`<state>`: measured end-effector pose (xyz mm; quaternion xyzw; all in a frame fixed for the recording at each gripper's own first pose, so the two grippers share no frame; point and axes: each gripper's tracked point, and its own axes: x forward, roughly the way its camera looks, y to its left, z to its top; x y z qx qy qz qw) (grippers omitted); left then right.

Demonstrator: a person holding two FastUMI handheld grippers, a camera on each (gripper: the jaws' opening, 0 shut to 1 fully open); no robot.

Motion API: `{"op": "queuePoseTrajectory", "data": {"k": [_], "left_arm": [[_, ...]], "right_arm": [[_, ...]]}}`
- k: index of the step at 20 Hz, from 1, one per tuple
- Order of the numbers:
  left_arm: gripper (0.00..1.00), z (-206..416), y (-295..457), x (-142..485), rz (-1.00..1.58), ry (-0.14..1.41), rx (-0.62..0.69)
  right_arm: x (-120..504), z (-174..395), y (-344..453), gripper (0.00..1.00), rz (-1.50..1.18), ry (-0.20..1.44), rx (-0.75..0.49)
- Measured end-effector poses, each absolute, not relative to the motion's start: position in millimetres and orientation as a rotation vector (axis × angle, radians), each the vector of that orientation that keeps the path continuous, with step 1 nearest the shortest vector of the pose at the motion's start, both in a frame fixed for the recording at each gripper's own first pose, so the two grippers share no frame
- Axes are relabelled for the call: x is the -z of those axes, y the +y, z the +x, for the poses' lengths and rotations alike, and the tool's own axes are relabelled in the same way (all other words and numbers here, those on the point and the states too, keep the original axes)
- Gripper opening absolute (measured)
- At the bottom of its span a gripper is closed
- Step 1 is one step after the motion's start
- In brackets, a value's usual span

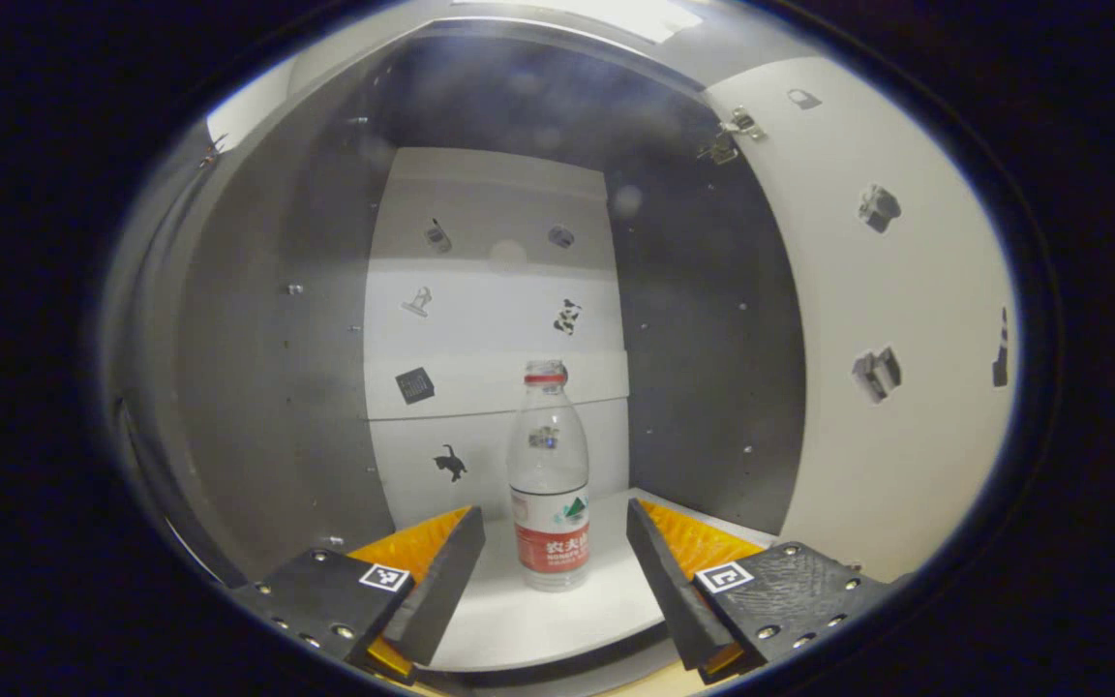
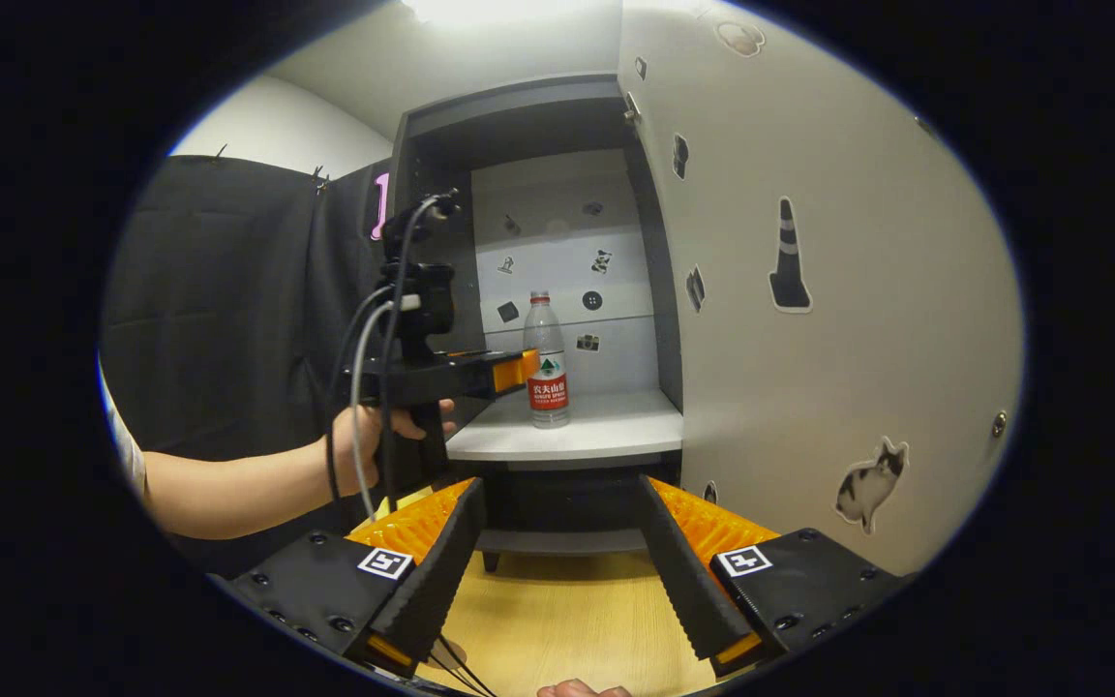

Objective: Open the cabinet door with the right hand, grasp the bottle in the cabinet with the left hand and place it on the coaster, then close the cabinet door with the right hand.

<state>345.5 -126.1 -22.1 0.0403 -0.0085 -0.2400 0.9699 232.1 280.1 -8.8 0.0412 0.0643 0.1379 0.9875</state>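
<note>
A clear plastic bottle (image 1: 549, 474) with a red cap and red label stands upright on the white shelf (image 1: 528, 620) inside the dark cabinet. My left gripper (image 1: 556, 528) is open, its fingers on either side of the bottle's lower part and apart from it. In the right gripper view the bottle (image 2: 547, 360) stands on the shelf (image 2: 606, 436), with the left gripper (image 2: 517, 370) held by a hand at the cabinet's mouth just left of it. My right gripper (image 2: 556, 503) is open and holds nothing, back from the cabinet. The cabinet door (image 2: 809, 290) is swung open on the right.
The open door (image 1: 896, 310) with stickers stands close on the right of the left gripper. Dark cabinet side walls (image 1: 257, 387) bound the shelf. A wooden tabletop (image 2: 567, 620) lies below the right gripper. A person's forearm (image 2: 238, 479) and cables (image 2: 359, 387) cross at the left.
</note>
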Motion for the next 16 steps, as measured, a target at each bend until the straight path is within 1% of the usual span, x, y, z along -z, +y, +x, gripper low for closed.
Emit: {"op": "queuePoseTrajectory", "data": {"k": [1,3,4,5,6,7,8,9,11,12,13,14,15,16], "left_arm": [[0.94,353.2,-130.9,28.0,0.084,-0.004,0.489],[0.89,364.7,-140.5,36.4,0.076,0.01,0.514],[0.91,370.8,-144.5,40.4,0.073,0.015,0.517],[0.91,376.6,-148.0,43.5,0.066,0.023,0.514],[0.89,382.2,-151.1,46.2,0.059,0.031,0.51],[0.91,389.4,-153.1,48.1,0.056,0.037,0.5],[0.91,394.4,-152.8,52.2,0.052,0.046,0.491],[0.89,401.1,-154.0,54.4,0.044,0.055,0.487],[0.89,411.1,-154.9,54.5,0.03,0.062,0.48],[0.91,414.6,-155.3,52.1,0.029,0.06,0.478],[0.89,417.1,-154.6,48.7,0.03,0.056,0.476],[0.91,418.9,-154.8,44.9,0.034,0.049,0.477],[0.91,420.5,-156.2,41.4,0.036,0.041,0.483],[0.89,421.7,-158.3,37.8,0.043,0.036,0.489]], "right_arm": [[8.8,233.5,280.8,0.98,0.083,0.126,-0.285],[10.8,238.0,278.8,0.98,0.07,0.118,-0.294],[11.9,241.4,277.0,0.98,0.061,0.115,-0.295],[12.8,244.6,274.9,0.98,0.058,0.12,-0.296],[16.1,248.1,274.6,0.98,0.063,0.129,-0.297],[17.4,250.3,273.9,0.98,0.072,0.136,-0.299],[18.6,253.2,272.2,0.98,0.079,0.137,-0.297],[19.3,254.7,270.4,0.98,0.083,0.139,-0.296],[19.3,258.6,269.1,0.98,0.073,0.131,-0.291],[20.1,257.8,271.9,0.98,0.067,0.127,-0.301],[20.8,257.4,274.2,0.98,0.061,0.126,-0.312],[21.7,257.6,275.8,0.98,0.052,0.127,-0.319],[21.5,258.6,276.3,0.98,0.046,0.128,-0.322],[21.2,260.7,276.5,0.98,0.046,0.129,-0.323]]}}
